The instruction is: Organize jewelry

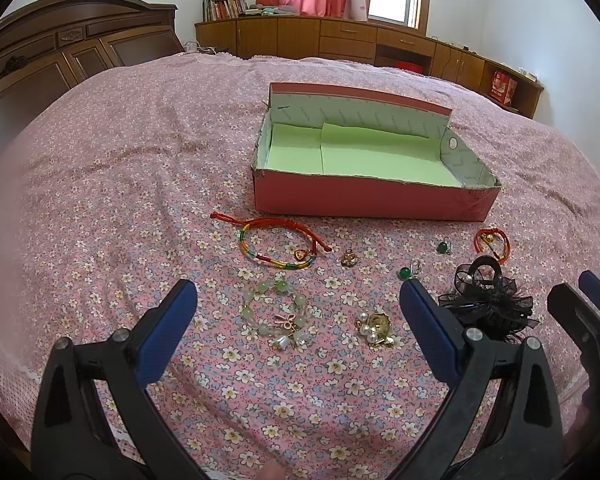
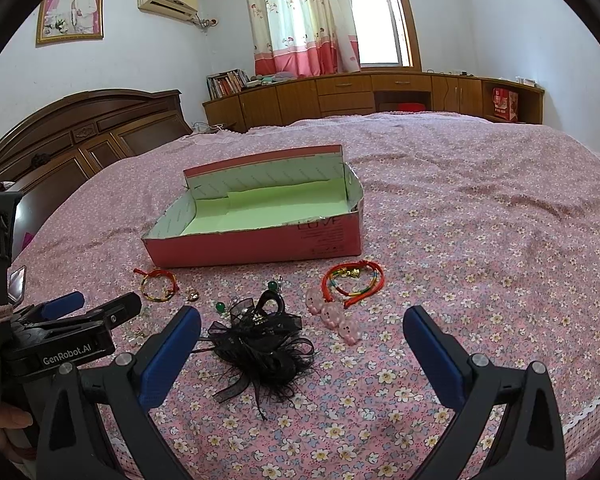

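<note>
A bed with a pink floral cover [image 1: 100, 184] carries an open pink cardboard box lined in green [image 1: 364, 196]. In front of the box lie a red-and-rainbow cord bracelet [image 1: 278, 246], a pale green bead bracelet [image 1: 276, 312], a black feathered hair clip [image 2: 260, 344] and pink translucent clips [image 2: 332, 314].

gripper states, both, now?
Left gripper: open, holding nothing, above the green bead bracelet.
Right gripper: open, holding nothing, above the black hair clip.

daylit window [image 2: 378, 16] with curtains [image 2: 300, 20], wooden cabinets [image 2: 340, 94], dark headboard [image 2: 80, 132], perhaps books [image 2: 226, 82].
</note>
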